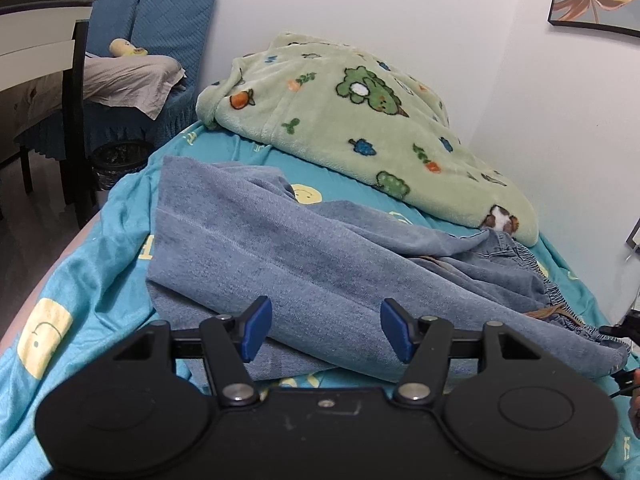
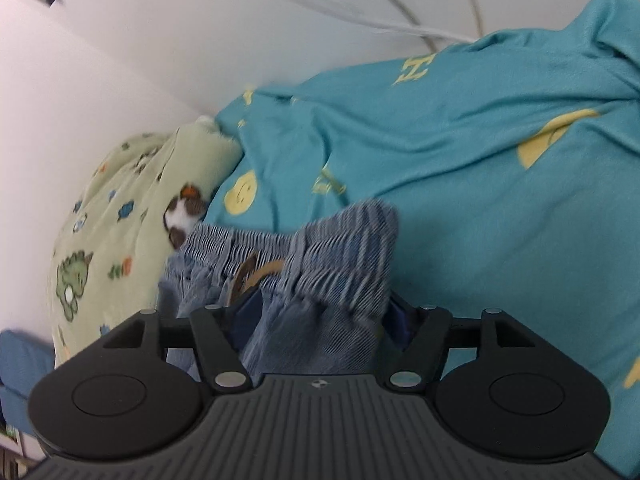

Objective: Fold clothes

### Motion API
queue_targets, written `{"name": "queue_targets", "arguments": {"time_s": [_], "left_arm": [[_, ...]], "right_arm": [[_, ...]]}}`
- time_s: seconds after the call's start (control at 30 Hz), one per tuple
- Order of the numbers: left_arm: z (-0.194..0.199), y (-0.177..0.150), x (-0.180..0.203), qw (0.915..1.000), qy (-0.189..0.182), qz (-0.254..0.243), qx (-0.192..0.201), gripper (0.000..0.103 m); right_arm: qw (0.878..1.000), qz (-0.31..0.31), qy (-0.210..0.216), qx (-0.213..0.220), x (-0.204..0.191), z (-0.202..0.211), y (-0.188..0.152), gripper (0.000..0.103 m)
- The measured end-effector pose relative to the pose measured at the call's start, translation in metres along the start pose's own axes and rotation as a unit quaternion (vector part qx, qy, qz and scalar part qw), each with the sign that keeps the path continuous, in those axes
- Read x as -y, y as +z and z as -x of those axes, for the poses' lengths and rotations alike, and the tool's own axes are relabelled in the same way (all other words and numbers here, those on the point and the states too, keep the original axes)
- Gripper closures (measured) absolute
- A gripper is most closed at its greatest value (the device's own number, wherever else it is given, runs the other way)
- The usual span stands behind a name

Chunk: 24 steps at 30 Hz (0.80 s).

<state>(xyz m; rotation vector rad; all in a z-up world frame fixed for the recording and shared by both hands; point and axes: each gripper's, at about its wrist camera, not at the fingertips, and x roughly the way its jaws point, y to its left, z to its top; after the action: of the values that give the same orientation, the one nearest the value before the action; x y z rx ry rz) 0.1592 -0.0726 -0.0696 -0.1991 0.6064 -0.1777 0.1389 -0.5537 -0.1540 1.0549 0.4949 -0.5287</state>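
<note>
A pair of light blue jeans point(image 1: 300, 248) lies crumpled across the bed, legs toward the left and elastic waistband point(image 1: 532, 276) at the right. My left gripper point(image 1: 326, 330) hovers open just in front of the near fold of the legs, with its blue pads point(image 1: 256, 332) apart and gripping nothing. In the right wrist view the gathered waistband point(image 2: 340, 248), with a brown label inside, bunches up between the fingers of my right gripper point(image 2: 320, 312). Its jaws stand wide and the cloth hides most of both pads. The fabric lies loose between them.
The bed has a teal sheet point(image 1: 80, 280) with yellow smiley faces. A green fleece blanket point(image 1: 360, 120) is heaped against the white wall behind the jeans. Blue-covered chairs point(image 1: 160, 20), a table point(image 1: 36, 40) and a bin point(image 1: 118, 160) stand left of the bed. Cables point(image 2: 400, 20) hang on the wall.
</note>
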Motion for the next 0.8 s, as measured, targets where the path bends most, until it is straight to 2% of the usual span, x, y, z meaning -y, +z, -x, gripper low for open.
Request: {"name": "queue_targets", "arguments": {"time_s": [0.03,0.07,0.1,0.2,0.27,0.37,0.47,0.53,0.63,0.73,0.8], "left_arm": [[0.0,0.0,0.001,1.0,0.0,-0.001,0.001,0.046],[0.0,0.001,0.001,1.0,0.001,-0.001,0.002,0.046],[-0.001,0.001,0.001,1.0,0.002,-0.001,0.003,0.046],[0.0,0.002,-0.003,1.0,0.003,0.007,0.003,0.046],[0.001,0.003,-0.005,0.9999,0.003,0.015,0.003,0.046],[0.003,0.005,-0.009,0.9997,0.002,0.026,0.003,0.046],[0.005,0.007,-0.01,0.9997,0.002,0.025,0.004,0.046],[0.005,0.007,-0.008,0.9998,0.005,0.017,0.006,0.046],[0.002,0.006,-0.007,0.9999,0.004,0.013,0.001,0.046],[0.001,0.005,-0.006,0.9999,0.006,0.009,0.0,0.046],[0.001,0.005,-0.005,0.9999,0.006,0.01,0.001,0.046]], "right_arm": [[1.0,0.005,0.0,-0.007,-0.002,-0.004,-0.002,0.038],[1.0,0.012,-0.005,-0.01,-0.005,-0.007,-0.004,0.052],[1.0,0.019,-0.01,-0.014,-0.007,-0.01,-0.006,0.073],[0.999,0.041,0.001,0.0,-0.02,-0.005,-0.002,0.087],[0.998,0.056,0.017,0.02,-0.035,0.005,0.004,0.088],[0.993,0.061,0.064,0.074,-0.056,0.031,0.015,0.09],[0.989,0.062,0.065,0.12,-0.059,0.043,0.02,0.09],[0.989,0.053,0.036,0.134,-0.048,0.04,0.024,0.09],[0.994,0.013,-0.015,0.105,-0.009,0.016,0.029,0.09],[0.996,0.01,-0.073,0.056,0.02,-0.012,0.022,0.089],[0.995,0.019,-0.082,0.047,0.022,-0.015,0.021,0.087]]}}
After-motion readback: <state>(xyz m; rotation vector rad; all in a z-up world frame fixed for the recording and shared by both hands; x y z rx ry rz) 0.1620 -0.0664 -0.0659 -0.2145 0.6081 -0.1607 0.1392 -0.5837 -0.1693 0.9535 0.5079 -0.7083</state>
